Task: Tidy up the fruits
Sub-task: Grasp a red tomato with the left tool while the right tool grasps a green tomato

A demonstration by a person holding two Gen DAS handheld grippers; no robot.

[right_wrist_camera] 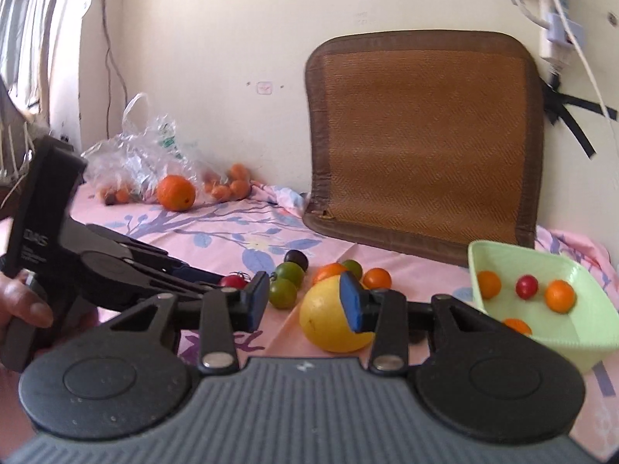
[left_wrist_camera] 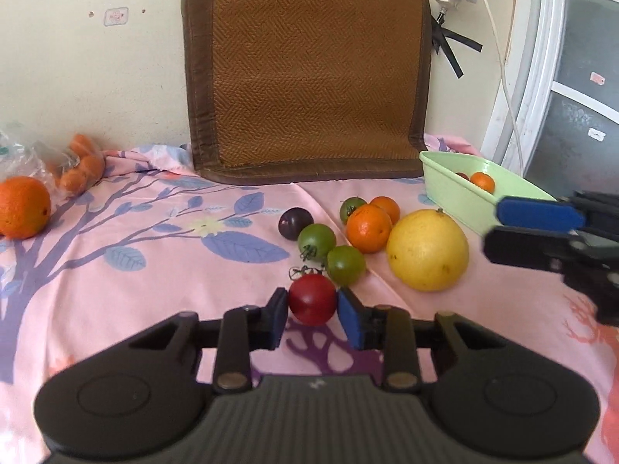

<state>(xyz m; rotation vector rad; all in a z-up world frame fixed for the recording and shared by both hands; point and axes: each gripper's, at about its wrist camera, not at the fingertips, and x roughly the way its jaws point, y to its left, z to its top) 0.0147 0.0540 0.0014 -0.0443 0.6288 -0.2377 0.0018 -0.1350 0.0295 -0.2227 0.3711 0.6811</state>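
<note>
My left gripper (left_wrist_camera: pixel 312 306) is clamped on a round red tomato (left_wrist_camera: pixel 312 299) resting on the pink floral cloth (left_wrist_camera: pixel 154 290); my right gripper (right_wrist_camera: pixel 303 301) hangs part-open and empty. The pale green plastic tray (right_wrist_camera: pixel 580 332) holds four small fruits: three orange, one red. Left loose, I judge: three green tomatoes (left_wrist_camera: pixel 316 238), two small oranges (left_wrist_camera: pixel 368 228), one dark plum (left_wrist_camera: pixel 296 223), one yellow grapefruit (left_wrist_camera: pixel 427 250).

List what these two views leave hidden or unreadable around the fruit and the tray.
- Green tray: left wrist view, near wall hides most of its contents; the right gripper covers its corner.
- Plastic bag: right wrist view, crinkled film and distance blur the contents.
- Red tomato: right wrist view, mostly behind the left gripper.
- Yellow citrus: its right side sits behind a blue pad.
</note>
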